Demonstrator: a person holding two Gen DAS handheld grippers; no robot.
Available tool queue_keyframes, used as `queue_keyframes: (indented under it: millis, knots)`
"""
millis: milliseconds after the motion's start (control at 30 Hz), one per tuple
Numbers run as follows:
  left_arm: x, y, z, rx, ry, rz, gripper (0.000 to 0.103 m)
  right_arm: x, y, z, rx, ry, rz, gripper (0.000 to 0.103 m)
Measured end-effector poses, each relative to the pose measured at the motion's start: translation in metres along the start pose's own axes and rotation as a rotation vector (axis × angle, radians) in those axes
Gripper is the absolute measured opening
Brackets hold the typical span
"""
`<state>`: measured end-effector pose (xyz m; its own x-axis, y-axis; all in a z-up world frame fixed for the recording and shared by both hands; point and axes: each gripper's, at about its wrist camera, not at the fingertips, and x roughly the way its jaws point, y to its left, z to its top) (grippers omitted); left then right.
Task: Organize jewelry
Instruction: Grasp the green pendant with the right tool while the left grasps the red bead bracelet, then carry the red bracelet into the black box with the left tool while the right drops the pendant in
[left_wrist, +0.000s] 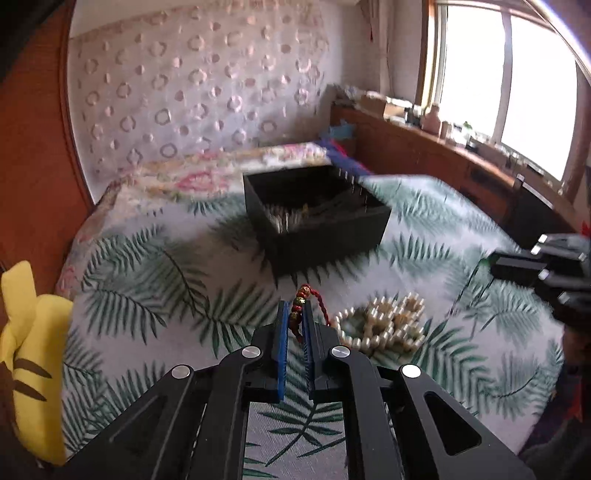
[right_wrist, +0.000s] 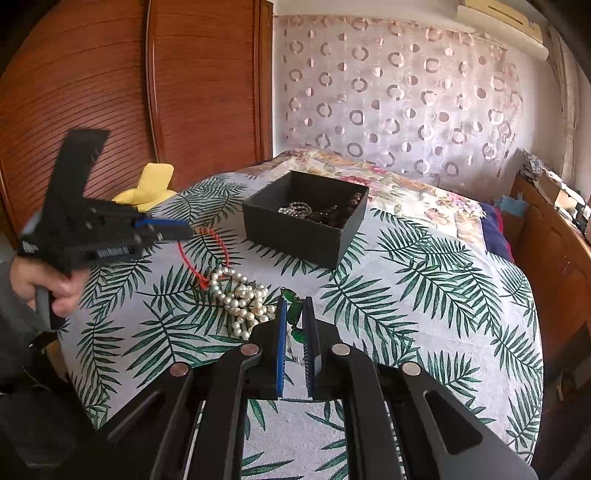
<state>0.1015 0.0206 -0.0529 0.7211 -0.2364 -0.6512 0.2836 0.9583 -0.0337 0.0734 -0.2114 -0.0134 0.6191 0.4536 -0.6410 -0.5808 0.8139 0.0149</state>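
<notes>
Black open-topped cardboard box already contains several pieces; near it, the white pearl strand remains on the cloth, left gripper clamps the red beaded cord, right gripper clamps green beads.

A bed covered in a white sheet with green palm fronds is carrying everything. An open black box is sitting toward its far middle. A heap of white pearls is lying nearer, left of centre, with a red cord trailing just beyond it. A floral quilt is lying across the far end, and a yellow cushion is resting at the far left edge.
</notes>
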Motion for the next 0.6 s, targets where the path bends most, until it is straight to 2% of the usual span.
queue_keyframes:
  millis: [133,333,600]
  knots:
    - [-0.017,-0.002,0.016,0.003,-0.058,-0.002,0.006,0.0,0.001,0.003,-0.001,-0.006,0.001,0.009]
    - [-0.024,-0.003,0.032,0.006,-0.099,0.014,0.006,-0.001,-0.002,0.014,-0.003,-0.025,-0.001,0.009]
    - [-0.014,0.003,0.047,-0.018,-0.123,0.014,0.007,0.005,-0.015,0.055,-0.002,-0.081,0.005,0.009]
